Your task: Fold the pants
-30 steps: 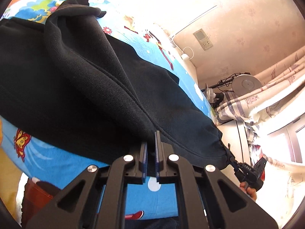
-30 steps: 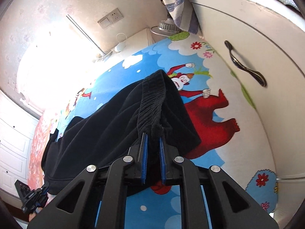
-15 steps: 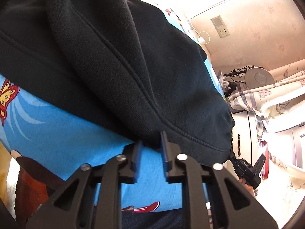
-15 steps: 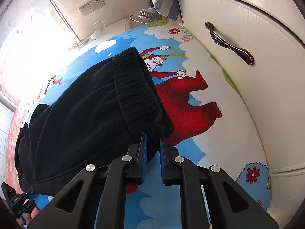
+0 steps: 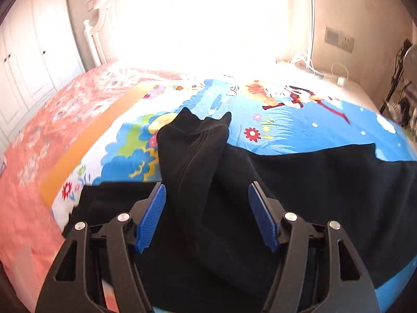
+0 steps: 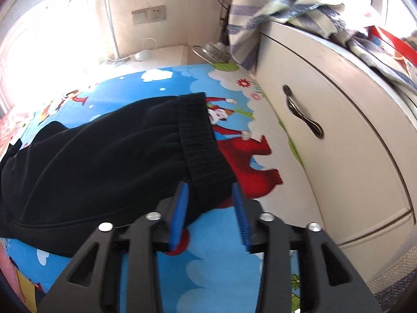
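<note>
Both grippers have just been opening. The left gripper point(image 5: 207, 203) stands wide over the black pants point(image 5: 299, 182), holding nothing. The right gripper point(image 6: 209, 202) is half open, the waistband point(image 6: 200, 140) loose between its jaws.

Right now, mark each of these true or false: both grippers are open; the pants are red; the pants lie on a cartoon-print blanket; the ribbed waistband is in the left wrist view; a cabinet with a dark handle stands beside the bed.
1. Both grippers are open. True: the left gripper and right gripper have just been opening.
2. The pants are red. False: black.
3. They lie on a cartoon-print blanket. True.
4. The ribbed waistband shows in the left wrist view. False: in the right.
5. A cabinet with a dark handle stands beside the bed. True.
</note>
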Tool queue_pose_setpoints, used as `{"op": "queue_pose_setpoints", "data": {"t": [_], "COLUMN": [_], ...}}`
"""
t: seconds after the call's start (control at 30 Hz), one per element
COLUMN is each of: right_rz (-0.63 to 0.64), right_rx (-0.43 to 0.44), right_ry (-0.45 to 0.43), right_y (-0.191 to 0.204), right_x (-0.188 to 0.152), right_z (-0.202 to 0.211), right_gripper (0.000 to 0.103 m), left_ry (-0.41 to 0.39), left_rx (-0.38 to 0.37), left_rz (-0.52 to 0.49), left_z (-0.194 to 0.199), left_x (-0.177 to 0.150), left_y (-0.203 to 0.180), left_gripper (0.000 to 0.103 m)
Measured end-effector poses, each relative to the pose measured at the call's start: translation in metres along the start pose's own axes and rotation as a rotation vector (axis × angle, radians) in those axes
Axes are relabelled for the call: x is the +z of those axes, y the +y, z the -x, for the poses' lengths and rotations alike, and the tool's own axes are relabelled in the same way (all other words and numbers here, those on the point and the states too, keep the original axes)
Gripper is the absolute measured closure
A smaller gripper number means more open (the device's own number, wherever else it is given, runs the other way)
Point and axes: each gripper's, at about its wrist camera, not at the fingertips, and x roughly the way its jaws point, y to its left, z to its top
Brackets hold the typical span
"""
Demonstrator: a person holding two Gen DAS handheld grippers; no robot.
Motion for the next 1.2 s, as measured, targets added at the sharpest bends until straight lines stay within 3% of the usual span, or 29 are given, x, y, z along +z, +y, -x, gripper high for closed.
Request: {"op": "queue_pose_setpoints", "data": {"t": [0.03,0.1,0.2,0.23,0.27,0.37,0.4,0.43,0.47,0.53,0.63,0.73,0.77,0.8,0.83,1.03,1.13,1.17,1.2], "right_rz": [0.023,0.089,0.158,0.17,0.176,0.192,0.2,0.199,0.194,0.188,0.193,0.198,0.198,0.2,0.205,0.206,0.213,0.214,0.216], "right_rx": [0.027,0.058,0.036,0.006,-0.015,-0.008,-0.012,-0.012,-0.011,-0.011,-0.007,0.016,0.024,0.03,0.036,0.047,0.046,0.046,0.047], "right_ry": [-0.015,-0.023,0.028,0.062,0.099,0.093,0.096,0.098,0.1,0.101,0.113,0.128,0.131,0.133,0.134,0.125,0.123,0.123,0.124], "right_y": [0.012,0.038,0.064,0.067,0.068,0.066,0.066,0.065,0.065,0.065,0.065,0.062,0.061,0.06,0.059,0.058,0.059,0.059,0.06], "right_x": [0.002,0.005,0.004,0.003,0.001,-0.004,-0.004,-0.004,-0.004,-0.005,-0.005,-0.002,-0.003,-0.004,-0.005,-0.009,-0.01,-0.009,-0.009], "right_z": [-0.001,-0.009,-0.036,-0.046,-0.055,-0.057,-0.057,-0.057,-0.056,-0.056,-0.055,-0.054,-0.054,-0.054,-0.054,-0.054,-0.056,-0.056,-0.057], "right_gripper": [0.036,0.034,0.034,0.034,0.035,0.035,0.035,0.034,0.034,0.033,0.033,0.033,0.033,0.032,0.03,0.028,0.027,0.027,0.027], "left_ry": [0.022,0.086,0.248,0.274,0.282,0.166,0.127,0.1,0.077,0.011,0.087,0.088,0.065,0.047,0.035,0.062,0.08,0.085,0.093], "left_rx": [0.04,0.094,0.102,0.129,0.113,-0.015,-0.085,-0.159,-0.192,-0.211,-0.25,-0.303,-0.339,-0.386,-0.426,-0.435,-0.493,-0.509,-0.519], "left_rz": [-0.036,-0.099,-0.163,-0.161,-0.131,0.051,0.16,0.285,0.407,0.615,0.869,0.946,0.964,0.982,1.0,1.075,1.129,1.141,1.15], "left_z": [-0.021,-0.063,-0.126,-0.137,-0.138,-0.082,-0.058,-0.038,-0.019,0.006,-0.012,-0.023,-0.022,-0.022,-0.024,-0.047,-0.068,-0.075,-0.08], "left_x": [0.014,0.035,0.048,0.051,0.053,0.059,0.053,0.041,0.022,-0.027,-0.103,-0.146,-0.151,-0.154,-0.154,-0.145,-0.148,-0.146,-0.145], "left_y": [-0.006,-0.02,-0.035,-0.032,-0.024,0.024,0.051,0.08,0.111,0.168,0.228,0.246,0.249,0.251,0.254,0.266,0.271,0.273,0.277], "left_gripper": [0.037,0.037,0.041,0.063,0.073,0.081,0.082,0.09,0.092,0.092,0.096,0.093,0.086,0.067,0.055,0.056,0.057,0.058,0.07]}}
